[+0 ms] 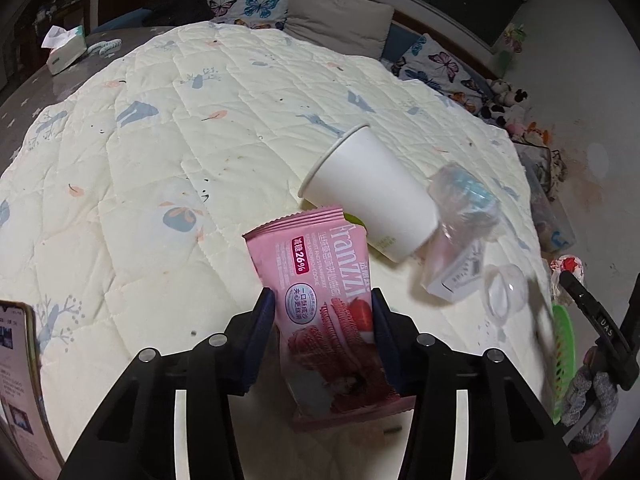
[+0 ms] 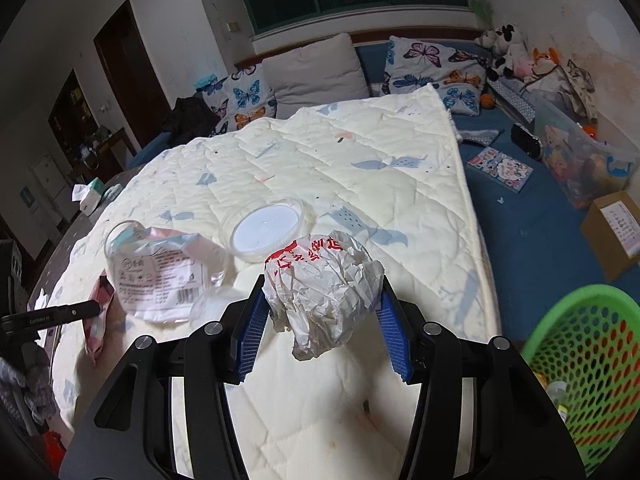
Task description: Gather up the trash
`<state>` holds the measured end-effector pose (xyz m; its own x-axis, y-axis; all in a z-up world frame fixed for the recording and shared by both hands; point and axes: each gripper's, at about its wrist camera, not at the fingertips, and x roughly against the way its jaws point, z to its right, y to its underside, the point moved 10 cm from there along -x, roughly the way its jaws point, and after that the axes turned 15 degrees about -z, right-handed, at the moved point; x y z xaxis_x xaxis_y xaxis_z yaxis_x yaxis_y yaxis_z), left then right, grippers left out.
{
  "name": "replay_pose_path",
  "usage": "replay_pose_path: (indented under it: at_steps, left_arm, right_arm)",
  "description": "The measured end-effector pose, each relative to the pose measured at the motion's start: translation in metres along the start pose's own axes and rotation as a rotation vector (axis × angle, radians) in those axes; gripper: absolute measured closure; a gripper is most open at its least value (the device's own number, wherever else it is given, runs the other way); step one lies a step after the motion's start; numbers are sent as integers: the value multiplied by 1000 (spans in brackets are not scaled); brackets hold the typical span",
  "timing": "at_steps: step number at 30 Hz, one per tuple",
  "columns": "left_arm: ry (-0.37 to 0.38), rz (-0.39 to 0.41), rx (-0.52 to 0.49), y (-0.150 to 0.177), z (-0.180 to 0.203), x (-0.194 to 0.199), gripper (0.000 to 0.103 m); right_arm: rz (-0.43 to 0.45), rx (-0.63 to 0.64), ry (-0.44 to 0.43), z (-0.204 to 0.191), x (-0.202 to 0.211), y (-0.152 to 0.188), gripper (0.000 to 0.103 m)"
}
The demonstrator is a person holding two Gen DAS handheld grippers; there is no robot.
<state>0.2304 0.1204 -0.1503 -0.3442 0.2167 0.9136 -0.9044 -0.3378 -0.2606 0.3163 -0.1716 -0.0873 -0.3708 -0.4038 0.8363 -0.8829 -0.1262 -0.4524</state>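
Between the left gripper's [image 1: 323,312] clamped pads at lower centre stands a pink cookie wrapper [image 1: 326,312], glossy and creased. At lower centre of the other view, the right gripper [image 2: 322,316] pinches a crumpled white paper ball [image 2: 324,284] with red print. Beneath lies a cream quilt [image 1: 160,168]; a green basket [image 2: 580,344] sits lower right.

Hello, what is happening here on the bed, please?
A person is collecting trash from a cream quilt, one gripper in each hand. The left gripper is closed on a pink cookie wrapper. The right gripper holds a crumpled white paper ball with red print, near a green perforated basket. A white paper cup and clear plastic packaging lie uncollected.
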Motion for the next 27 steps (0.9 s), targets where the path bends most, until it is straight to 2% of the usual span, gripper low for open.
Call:
replay_pose_path:
  at_steps: [12,23,27]
  left_arm:
    - [63,46,-88,26,22,36,69]
    - [112,106,-189,30,61,66,71]
    - [108,87,-138,26,50,62,71]
  right_arm:
    - [27,-17,42,11,32,35,50]
    - [31,-98,102,52,52,67,50]
    - [35,-115,116,64,59,76,50]
